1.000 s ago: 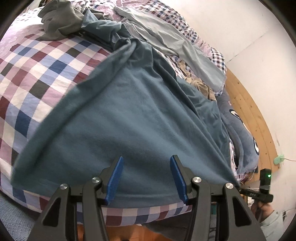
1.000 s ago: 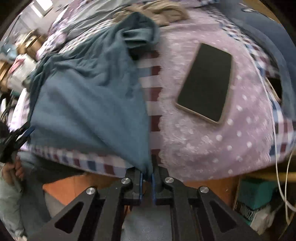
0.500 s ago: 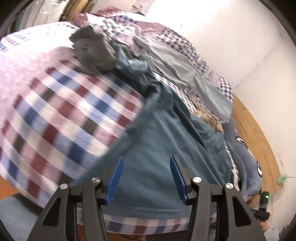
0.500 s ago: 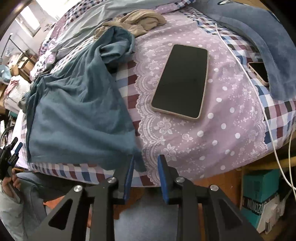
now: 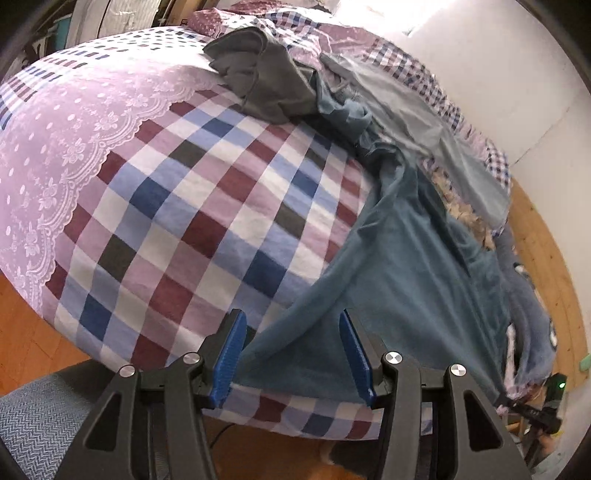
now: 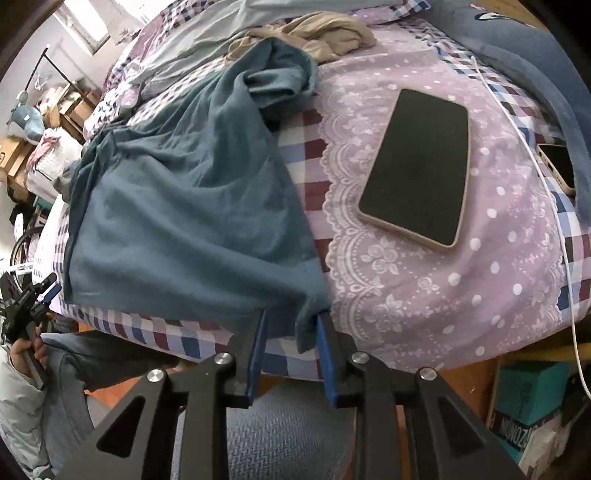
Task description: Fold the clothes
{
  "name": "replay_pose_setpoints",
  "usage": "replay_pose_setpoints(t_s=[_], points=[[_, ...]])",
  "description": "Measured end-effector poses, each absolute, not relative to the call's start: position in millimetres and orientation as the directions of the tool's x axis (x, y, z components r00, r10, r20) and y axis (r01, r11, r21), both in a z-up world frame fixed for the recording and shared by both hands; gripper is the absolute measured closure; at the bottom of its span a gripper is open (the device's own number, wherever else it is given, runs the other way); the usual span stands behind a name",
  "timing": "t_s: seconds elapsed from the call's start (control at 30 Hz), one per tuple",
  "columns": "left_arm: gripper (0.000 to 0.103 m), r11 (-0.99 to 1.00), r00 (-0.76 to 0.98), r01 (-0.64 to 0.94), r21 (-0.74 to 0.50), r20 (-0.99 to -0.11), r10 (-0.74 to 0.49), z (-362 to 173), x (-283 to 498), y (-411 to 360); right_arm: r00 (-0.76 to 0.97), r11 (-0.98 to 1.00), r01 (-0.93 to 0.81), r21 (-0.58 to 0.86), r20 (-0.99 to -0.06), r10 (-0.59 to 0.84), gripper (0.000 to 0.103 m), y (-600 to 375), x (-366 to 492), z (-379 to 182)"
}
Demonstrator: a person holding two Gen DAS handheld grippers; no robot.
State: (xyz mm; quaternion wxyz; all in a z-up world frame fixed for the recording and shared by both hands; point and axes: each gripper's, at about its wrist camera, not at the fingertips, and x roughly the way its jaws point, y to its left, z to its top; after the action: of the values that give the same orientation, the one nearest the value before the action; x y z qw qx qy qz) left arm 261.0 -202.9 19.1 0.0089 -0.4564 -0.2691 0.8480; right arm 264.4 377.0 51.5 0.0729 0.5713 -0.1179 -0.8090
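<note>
A bed with a checked and lilac lace-printed cover [image 5: 192, 206] fills both views, its near edge hanging over an orange wooden floor [image 5: 33, 332]. Across it lies the teal garment [image 6: 184, 206], spread flat toward the near edge with its far end bunched up among other clothes: a grey garment [image 5: 258, 85] crumpled at the far side, a pale grey-blue garment [image 5: 424, 122] stretched along the wall side, and a beige heap [image 6: 317, 33] just beyond the teal bunch. A dark blue blanket [image 6: 535, 55] lies along the right of the bed. On the lilac part rests a dark-screened phone [image 6: 417, 170], well apart from the teal garment, with a second phone [image 6: 559, 166] and a white cable [image 6: 546, 206] further right. The left gripper [image 5: 291, 354] is spread wide, the garment's lower left corner lying between its blue pads without being pinched. The right gripper [image 6: 290, 350] is likewise parted, the lower right corner drooping loose between its pads.
</note>
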Motion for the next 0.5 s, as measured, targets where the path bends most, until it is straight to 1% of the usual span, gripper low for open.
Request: replay_pose_setpoints(t_s=[0.1, 0.2, 0.23, 0.3, 0.33, 0.37, 0.4, 0.43, 0.5], points=[[0.047, -0.873, -0.523, 0.229, -0.431, -0.811, 0.263, 8.5, 258.8, -198.7, -0.329, -0.963, -0.012, 0.271, -0.91, -0.252, 0.073, 372.8, 261.8, 48.9], [0.048, -0.884, -0.485, 0.215, -0.415, -0.831, 0.272, 1.9, 255.9, -193.8, -0.33, -0.962, -0.014, 0.271, -0.91, -0.252, 0.073, 369.4, 259.5, 47.2], [0.052, -0.886, -0.476, 0.211, -0.412, -0.835, 0.275, 0.0, 255.1, -192.5, -0.329, -0.962, -0.012, 0.273, -0.91, -0.254, 0.073, 367.2, 258.3, 46.5], [0.077, -0.882, -0.477, 0.219, -0.418, -0.834, 0.276, -0.3, 257.1, -195.0, -0.326, -0.964, -0.01, 0.266, -0.912, -0.249, 0.075, 363.2, 256.1, 45.8], [0.083, -0.878, -0.481, 0.227, -0.421, -0.833, 0.275, 0.0, 258.3, -197.5, -0.327, -0.963, -0.011, 0.268, -0.911, -0.25, 0.076, 362.4, 255.5, 46.2], [0.09, -0.875, -0.485, 0.235, -0.424, -0.831, 0.273, 0.4, 259.6, -199.9, -0.329, -0.963, -0.012, 0.269, -0.911, -0.251, 0.084, 361.5, 255.0, 46.6], [0.094, -0.869, -0.5, 0.233, -0.436, -0.82, 0.278, 3.6, 261.9, -202.1, -0.328, -0.963, -0.007, 0.268, -0.911, -0.251, 0.091, 360.2, 254.7, 47.4], [0.096, -0.863, -0.516, 0.231, -0.448, -0.809, 0.282, 6.7, 264.3, -204.3, -0.328, -0.966, -0.002, 0.26, -0.912, -0.245, 0.097, 358.5, 255.3, 49.4], [0.098, -0.855, -0.569, 0.223, -0.468, -0.775, 0.276, 17.6, 271.3, -209.3, -0.328, -0.97, 0.007, 0.245, -0.915, -0.234, 0.097, 355.2, 256.8, 53.6]])
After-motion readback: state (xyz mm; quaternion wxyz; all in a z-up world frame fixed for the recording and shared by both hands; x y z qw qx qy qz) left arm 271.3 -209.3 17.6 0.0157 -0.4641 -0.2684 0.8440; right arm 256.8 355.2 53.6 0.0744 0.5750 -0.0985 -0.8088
